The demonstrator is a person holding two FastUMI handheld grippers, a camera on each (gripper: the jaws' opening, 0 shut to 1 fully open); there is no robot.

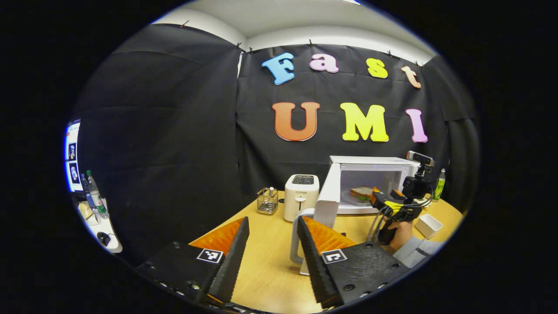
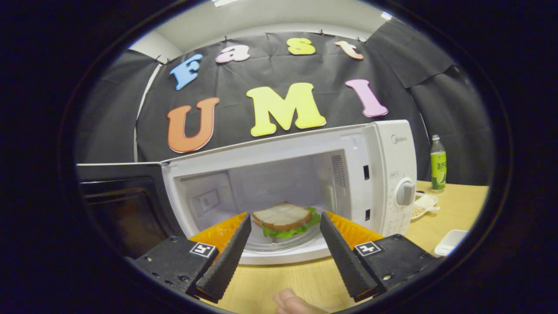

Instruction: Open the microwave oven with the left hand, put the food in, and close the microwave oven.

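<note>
Table (image 1: 270, 266): pale wood top, set in a booth hung with black cloth walls under a white ceiling. To the far left in the left gripper view, a white side desk (image 1: 107, 233) carried a clear bottle (image 1: 96, 200) and a dark mouse (image 1: 103, 238), with a lit screen (image 1: 73, 157) above.

Microwave oven (image 2: 305, 174): white, standing at the back of the table, its door (image 2: 122, 205) swung wide open to the left. A round dial (image 2: 405, 192) sat on the control panel; a brand mark above it was too small to read surely.

Sandwich (image 2: 283, 218): white bread with green lettuce, lying on the glass turntable inside the oven cavity.

Toaster (image 1: 301, 196): cream, just left of the open door, beside a wire basket (image 1: 267, 200).

Green bottle (image 2: 438, 163): upright on the table, right of the oven; label script unreadable. Near it a small white dish (image 2: 425, 204) and a white tray (image 2: 451, 242).

Left gripper (image 1: 272, 253): fingers spread apart, holding nothing, above the table and well back from the oven, with the white door handle (image 1: 296, 237) just ahead of the right-hand finger.

Right gripper (image 2: 283, 253): fingers spread apart, empty, in front of the oven mouth with the sandwich seen between them. A fingertip (image 2: 290, 302) showed below it.
</note>
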